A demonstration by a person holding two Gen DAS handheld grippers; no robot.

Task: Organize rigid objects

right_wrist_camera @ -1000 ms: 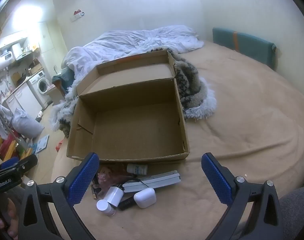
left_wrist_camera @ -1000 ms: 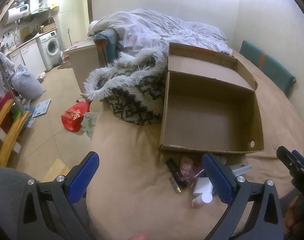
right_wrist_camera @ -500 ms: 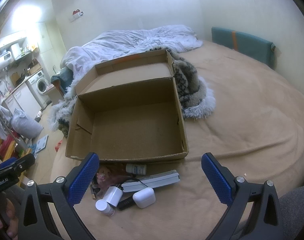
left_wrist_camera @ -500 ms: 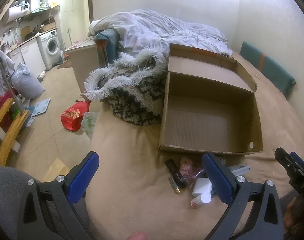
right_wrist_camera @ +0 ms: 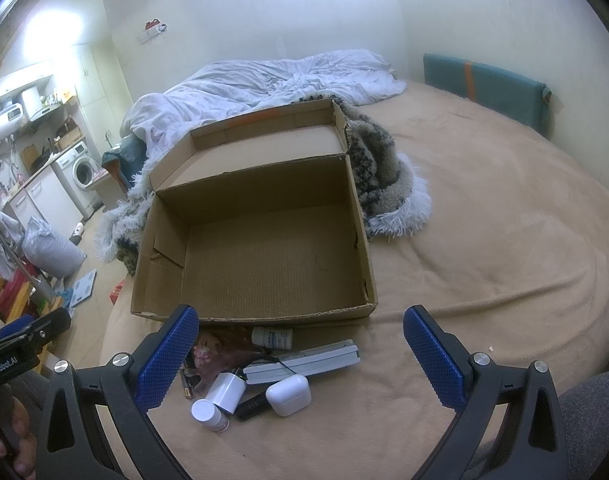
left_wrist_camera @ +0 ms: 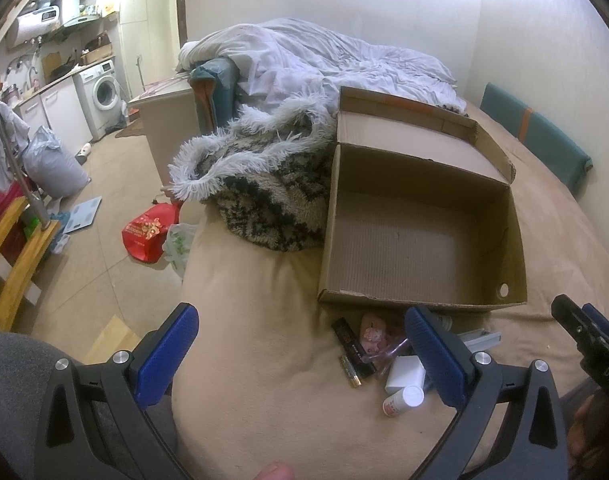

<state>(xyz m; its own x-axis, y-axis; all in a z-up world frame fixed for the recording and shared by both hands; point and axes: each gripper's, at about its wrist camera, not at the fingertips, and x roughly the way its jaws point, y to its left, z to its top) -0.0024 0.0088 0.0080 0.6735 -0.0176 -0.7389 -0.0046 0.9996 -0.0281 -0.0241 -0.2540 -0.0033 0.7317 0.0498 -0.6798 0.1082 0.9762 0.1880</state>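
left gripper: wide, empty, marked "GenRobot.AI" | right gripper: wide, empty | cardboard box: unlabelled

A blue finger hides part of the charger and stapler at lower right; the bottle label print is too small to read.

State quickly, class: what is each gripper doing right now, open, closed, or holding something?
Left gripper: open, holding nothing.
Right gripper: open, holding nothing.
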